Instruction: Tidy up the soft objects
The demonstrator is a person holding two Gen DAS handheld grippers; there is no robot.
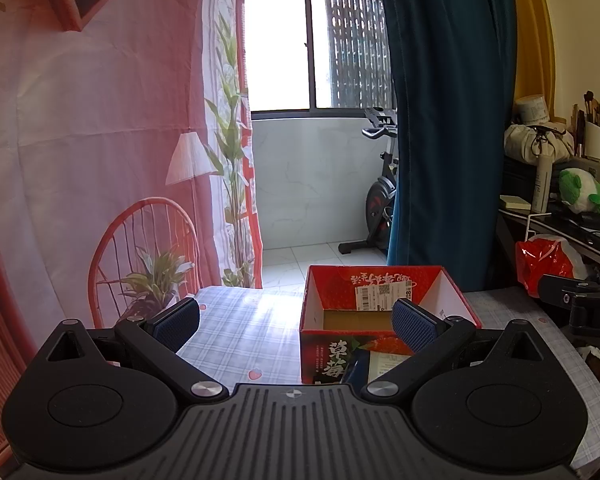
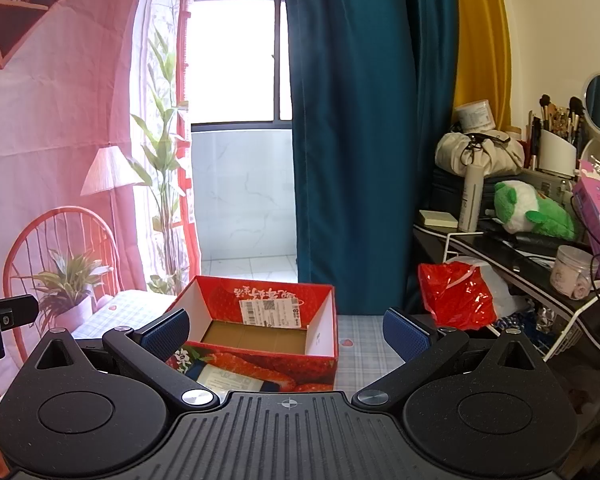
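A red strawberry-print cardboard box (image 1: pixel 382 286) stands open and empty on the checked tablecloth (image 1: pixel 240 332); it also shows in the right wrist view (image 2: pixel 268 300). My left gripper (image 1: pixel 296 322) is open and empty, just left of and before the box. My right gripper (image 2: pixel 286 330) is open and empty, in front of the box. A green and white plush toy (image 2: pixel 530 210) lies on the dark shelf at the right, also visible in the left wrist view (image 1: pixel 586 192). No soft object shows on the table.
A red plastic bag (image 2: pixel 456 296) sits beside the table's right edge. The cluttered shelf (image 2: pixel 516 240) holds bottles, brushes, a cloth bag and a jar. A blue curtain (image 2: pixel 352 120) and a printed backdrop (image 1: pixel 100 140) hang behind. The right gripper's body (image 1: pixel 580 304) appears at right.
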